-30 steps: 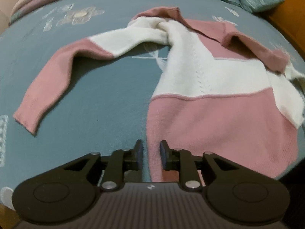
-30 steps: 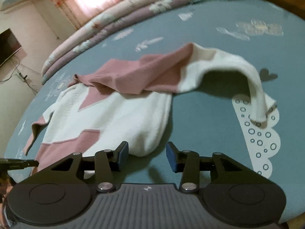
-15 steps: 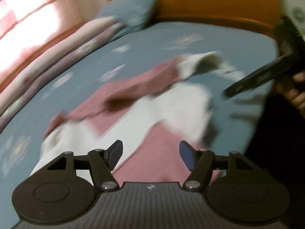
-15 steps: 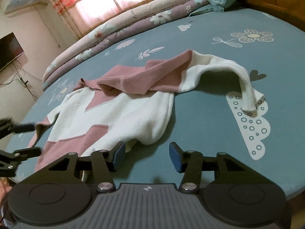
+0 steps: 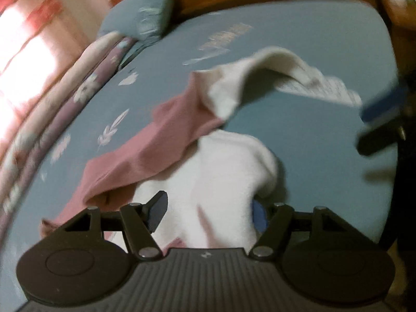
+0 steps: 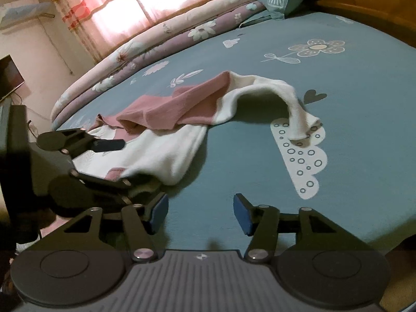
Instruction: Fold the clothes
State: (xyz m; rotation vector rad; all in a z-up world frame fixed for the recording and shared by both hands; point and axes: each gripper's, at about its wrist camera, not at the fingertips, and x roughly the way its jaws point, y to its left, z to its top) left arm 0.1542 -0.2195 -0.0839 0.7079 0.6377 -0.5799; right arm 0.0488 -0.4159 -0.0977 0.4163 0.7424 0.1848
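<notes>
Two grippers, both mine, are at the near edge of the bed (image 6: 364, 119), and neither has hold of anything yet. My left gripper (image 5: 208, 214) has just spread its jaws, and they now stand apart on either side of the white near corner of the pink-and-white sweater (image 5: 215, 176); the knit lies between the pads (image 5: 157, 212) but I judge they are not pressing it, since the cloth looks slack and untucked there. That straddle is deliberate, I think: a corner is the easiest place to pinch before lifting a fold. My right gripper (image 6: 200, 212) has also been opening, with only blue sheet between its pads, to the right of the sweater's rounded white edge, apparently lined up to take a hem or the sleeve. From this side the sweater (image 6: 166, 140) sprawls crumpled across the middle of the bed, its pink panel flopped over the white body, and its white sleeve (image 6: 293, 106) arches off to the right with the cuff resting on a printed cloud. Folding proper has not begun; the garment still needs flattening
</notes>
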